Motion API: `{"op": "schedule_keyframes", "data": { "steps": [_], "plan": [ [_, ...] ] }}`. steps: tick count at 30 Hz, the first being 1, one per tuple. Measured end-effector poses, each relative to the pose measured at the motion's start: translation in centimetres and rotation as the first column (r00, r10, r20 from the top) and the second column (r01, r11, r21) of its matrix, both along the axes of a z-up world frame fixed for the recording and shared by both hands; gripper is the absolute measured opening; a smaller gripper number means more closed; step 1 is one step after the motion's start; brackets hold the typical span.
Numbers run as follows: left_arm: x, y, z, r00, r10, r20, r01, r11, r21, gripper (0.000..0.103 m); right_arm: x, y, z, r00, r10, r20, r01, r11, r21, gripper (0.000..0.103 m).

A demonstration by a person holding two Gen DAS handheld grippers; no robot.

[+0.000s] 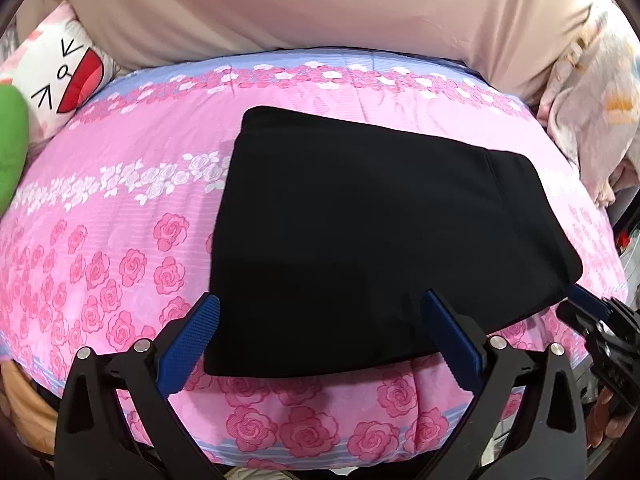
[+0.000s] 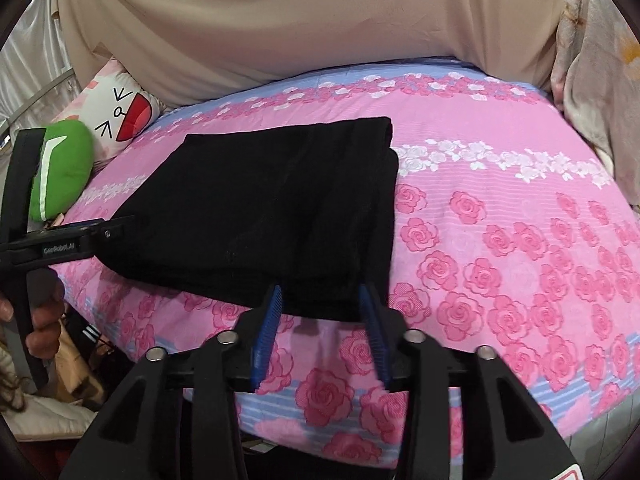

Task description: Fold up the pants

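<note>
Black pants [image 1: 372, 236], folded into a flat rectangle, lying on a pink rose-print bedspread [image 1: 120, 240]. Left gripper [image 1: 320, 312] spread wide, holding nothing, its blue fingertips [image 1: 210, 308] straddling the near edge of the fabric. Right gripper [image 2: 320, 300] likewise parted, empty, blue fingertips [image 2: 276, 300] at the near corner of the bundle. Beyond the fingers, a beige sheet [image 2: 300, 20]; off to their left, a green plush toy [image 2: 64, 168] beside a cartoon-face pillow [image 2: 120, 116].

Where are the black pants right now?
The folded black pants lie on the pink rose bedspread near its front edge, just ahead of both grippers' open fingers.
</note>
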State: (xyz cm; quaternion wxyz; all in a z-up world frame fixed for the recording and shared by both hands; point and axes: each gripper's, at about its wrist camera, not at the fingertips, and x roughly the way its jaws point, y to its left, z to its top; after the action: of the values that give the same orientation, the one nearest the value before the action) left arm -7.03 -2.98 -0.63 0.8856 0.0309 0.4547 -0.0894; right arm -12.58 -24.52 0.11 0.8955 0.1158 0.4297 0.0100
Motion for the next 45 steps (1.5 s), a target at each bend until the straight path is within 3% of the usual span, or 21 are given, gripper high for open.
{"op": "schedule_keyframes", "data": {
  "steps": [3, 6, 7, 9, 10, 11, 13, 14, 16, 18, 19, 22, 24, 26, 28, 31, 33, 34, 37, 41, 45],
  "plan": [
    [-0.1, -0.9, -0.2, 1.0, -0.008, 0.012, 0.007, 0.999, 0.043, 0.098, 0.7, -0.5, 0.1, 1.0, -0.012, 0.011, 0.012, 1.0, 0.012, 0.008],
    [-0.1, -1.5, -0.5, 1.0, -0.013, 0.016, 0.012, 0.997, 0.071, 0.098, 0.1, -1.6, 2.4, 0.996, -0.034, 0.086, 0.029, 0.998, 0.055, 0.004],
    [-0.1, -1.7, -0.7, 1.0, -0.011, 0.014, 0.009, 0.996, 0.084, 0.098, 0.2, -2.1, 2.2, 0.996, -0.064, 0.07, 0.062, 0.998, 0.024, 0.0],
    [0.1, -1.9, -1.3, 1.0, -0.004, 0.013, 0.003, 0.994, 0.109, 0.098, 1.3, -3.3, -0.4, 0.988, -0.148, -0.042, 0.143, 0.985, -0.102, 0.0],
    [0.1, -2.1, -1.5, 1.0, -0.002, 0.012, 0.0, 0.993, 0.12, 0.098, 1.6, -4.0, -1.8, 0.977, -0.183, -0.107, 0.17, 0.979, -0.114, 0.0],
    [0.1, -2.1, -1.5, 1.0, -0.001, 0.014, 0.0, 0.992, 0.126, 0.098, 1.3, -5.1, -2.6, 0.966, -0.221, -0.131, 0.216, 0.975, -0.051, 0.0],
    [0.0, -2.1, -1.5, 1.0, -0.006, 0.018, 0.003, 0.991, 0.132, 0.098, 0.4, -6.1, -1.3, 0.97, -0.227, -0.081, 0.235, 0.967, 0.099, 0.001],
    [0.0, -2.1, -1.6, 1.0, -0.005, 0.018, 0.003, 0.991, 0.132, 0.098, 0.1, -5.9, 0.3, 0.973, -0.23, -0.017, 0.23, 0.964, 0.132, 0.002],
    [0.1, -2.1, -1.7, 1.0, 0.001, 0.02, -0.003, 0.992, 0.129, 0.098, 0.5, -4.9, 2.7, 0.979, -0.196, 0.058, 0.186, 0.972, 0.143, 0.02],
    [0.2, -2.2, -1.7, 1.0, 0.005, 0.024, -0.008, 0.991, 0.135, 0.098, 1.7, -3.6, 3.7, 0.988, -0.133, 0.082, 0.122, 0.983, 0.134, 0.041],
    [0.2, -2.3, -1.8, 1.0, 0.005, 0.024, -0.008, 0.99, 0.139, 0.098, 2.4, -2.9, 3.7, 0.989, -0.119, 0.086, 0.11, 0.988, 0.108, 0.043],
    [0.2, -2.3, -1.8, 1.0, 0.006, 0.02, -0.009, 0.99, 0.141, 0.098, 4.4, -1.5, 2.0, 0.995, -0.087, 0.045, 0.084, 0.994, 0.075, 0.044],
    [0.2, -2.3, -1.8, 1.0, 0.008, 0.022, -0.011, 0.99, 0.139, 0.098, 5.2, -1.1, 0.4, 0.996, -0.09, 0.013, 0.09, 0.996, 0.016, 0.034],
    [0.2, -2.4, -1.9, 1.0, 0.006, 0.025, -0.009, 0.99, 0.142, 0.098, 5.4, -1.3, -1.0, 0.995, -0.1, -0.009, 0.1, 0.995, -0.011, 0.034],
    [0.2, -2.5, -1.9, 1.0, 0.004, 0.029, -0.008, 0.989, 0.15, 0.098, 4.9, -2.2, -0.7, 0.993, -0.119, -0.014, 0.12, 0.991, 0.054, 0.034],
    [0.2, -2.5, -1.9, 1.0, 0.001, 0.031, -0.005, 0.989, 0.147, 0.098, 3.8, -1.8, 1.1, 0.99, -0.139, 0.007, 0.139, 0.99, 0.008, 0.038],
    [0.1, -1.7, -1.4, 0.999, -0.007, 0.039, 0.003, 0.994, 0.112, 0.098, 3.3, -2.0, 2.1, 0.989, -0.145, 0.018, 0.145, 0.989, -0.008, 0.04],
    [0.1, -1.2, -1.1, 0.999, 0.0, 0.042, -0.004, 0.996, 0.093, 0.098, 2.9, -2.2, 2.5, 0.988, -0.153, 0.021, 0.154, 0.988, -0.01, 0.045],
    [0.5, 2.5, -0.4, 0.999, 0.043, 0.001, -0.043, 0.998, -0.042, 0.098, 1.8, -3.2, 2.4, 0.982, -0.188, -0.002, 0.188, 0.982, 0.003, 0.051],
    [1.7, 6.6, -1.5, 0.989, 0.085, -0.122, -0.109, 0.972, -0.208, 0.098, 0.9, -4.1, 1.3, 0.983, -0.179, -0.035, 0.182, 0.975, 0.131, 0.053],
    [2.4, 7.6, -3.3, 0.974, 0.076, -0.212, -0.139, 0.945, -0.297, 0.098, 1.4, -3.5, 0.0, 0.984, -0.155, -0.083, 0.17, 0.961, 0.22, 0.055]
  ]
}}
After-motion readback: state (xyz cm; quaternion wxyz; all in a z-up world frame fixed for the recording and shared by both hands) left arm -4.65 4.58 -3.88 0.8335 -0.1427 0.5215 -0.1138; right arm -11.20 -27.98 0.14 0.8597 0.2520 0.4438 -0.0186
